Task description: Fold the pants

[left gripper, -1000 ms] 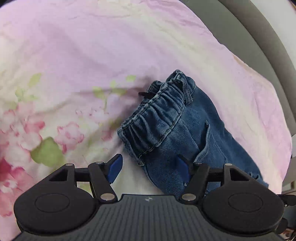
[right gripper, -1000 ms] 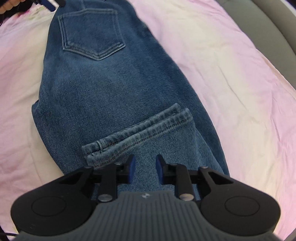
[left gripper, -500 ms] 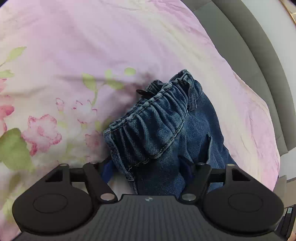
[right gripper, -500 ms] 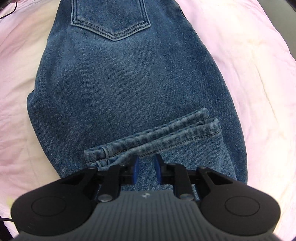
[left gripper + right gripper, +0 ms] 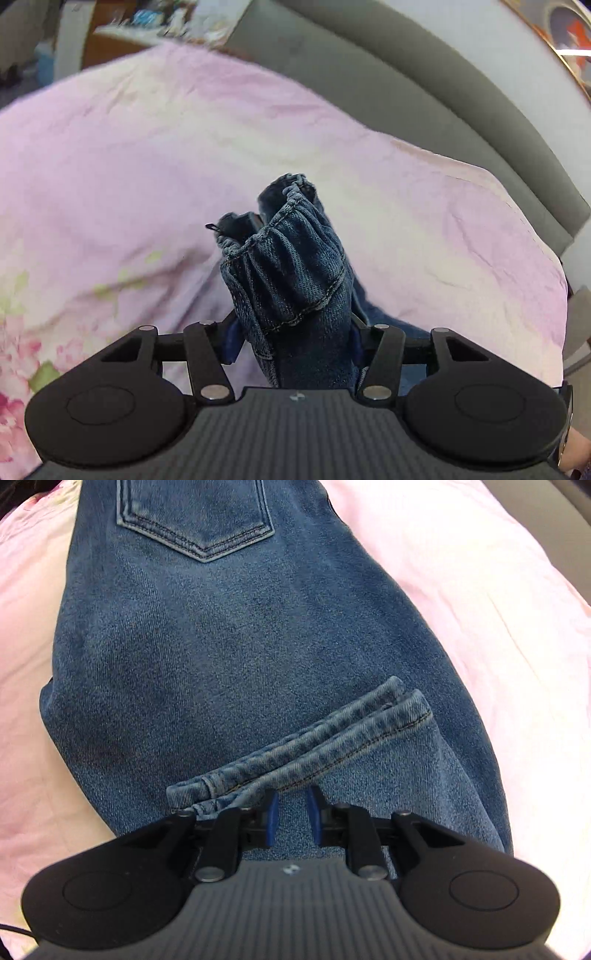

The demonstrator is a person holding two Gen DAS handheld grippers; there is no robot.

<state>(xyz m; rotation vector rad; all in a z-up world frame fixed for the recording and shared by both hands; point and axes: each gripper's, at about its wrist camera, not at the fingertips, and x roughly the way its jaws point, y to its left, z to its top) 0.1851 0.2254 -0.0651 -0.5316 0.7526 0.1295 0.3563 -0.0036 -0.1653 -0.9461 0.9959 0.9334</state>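
The jeans (image 5: 236,657) lie on the bed, folded over, and I see them best from my right gripper (image 5: 291,818). They are thick blue denim with a grainy weave. A back pocket (image 5: 195,517) with two rows of stitching sits far ahead of the jaws. The two leg hems (image 5: 303,746) lie side by side just in front of the jaws, slanting up to the right, with rolled edges. The right jaws point down at the denim with only a small gap between the blue pads (image 5: 272,821). I cannot tell if they pinch any cloth.

My left gripper (image 5: 291,343) has the waistband (image 5: 284,258) between its jaws. The band is stretchy and bunched into soft ridges, and it stands up off the bed in a lump. The jaws are closing on it and the pads press its sides.

Under the jeans is a pink sheet (image 5: 129,147), smooth with light wrinkles and printed with pink flowers (image 5: 18,354) and green leaves left of the jaws. Beyond the sheet is a gray padded headboard (image 5: 424,92) that curves, and past it blurry room clutter (image 5: 155,18).
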